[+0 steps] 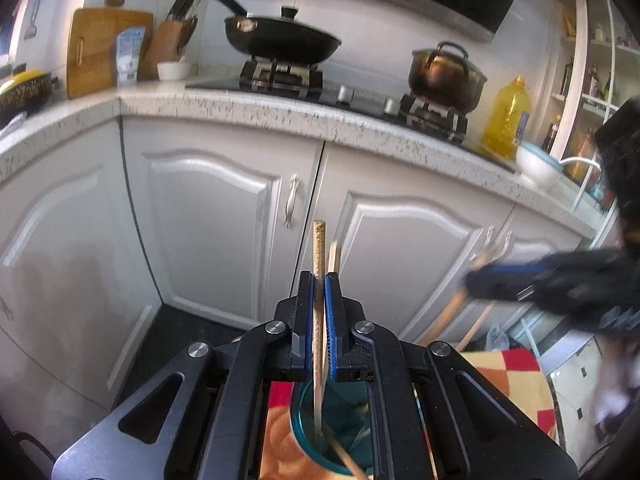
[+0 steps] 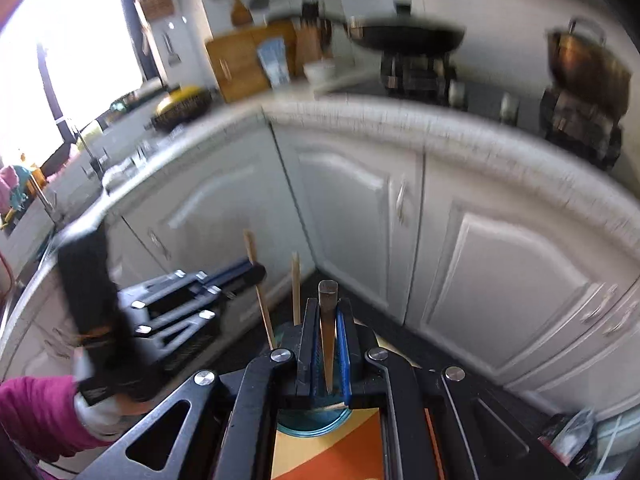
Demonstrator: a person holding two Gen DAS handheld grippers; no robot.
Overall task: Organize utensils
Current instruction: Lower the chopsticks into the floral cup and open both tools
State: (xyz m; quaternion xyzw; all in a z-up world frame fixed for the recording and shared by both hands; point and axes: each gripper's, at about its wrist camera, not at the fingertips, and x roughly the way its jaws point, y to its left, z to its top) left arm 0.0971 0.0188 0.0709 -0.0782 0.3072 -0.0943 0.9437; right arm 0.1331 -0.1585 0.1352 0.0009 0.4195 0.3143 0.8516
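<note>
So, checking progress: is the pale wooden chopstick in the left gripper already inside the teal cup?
In: the pale wooden chopstick, clamped upright by the left gripper, has its lower end inside the teal cup.

Both grippers were held pointing downward: the left gripper [image 1: 320,280] was closed, the right gripper [image 2: 328,308] likewise, at its three o'clock.

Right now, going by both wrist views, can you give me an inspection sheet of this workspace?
Surface: patterned orange and red cloth under the teal cup.
Job's things: teal cup holding sticks; light chopstick in left gripper; dark-tipped chopstick in right gripper.
Clutter: plastic bag by the cabinet base.
Grippers: left gripper shut on its chopstick over the cup; right gripper shut on its chopstick.
Cables: nothing seen.
Surroundings: white cabinets, speckled counter, black pan, copper pot, oil bottle.
</note>
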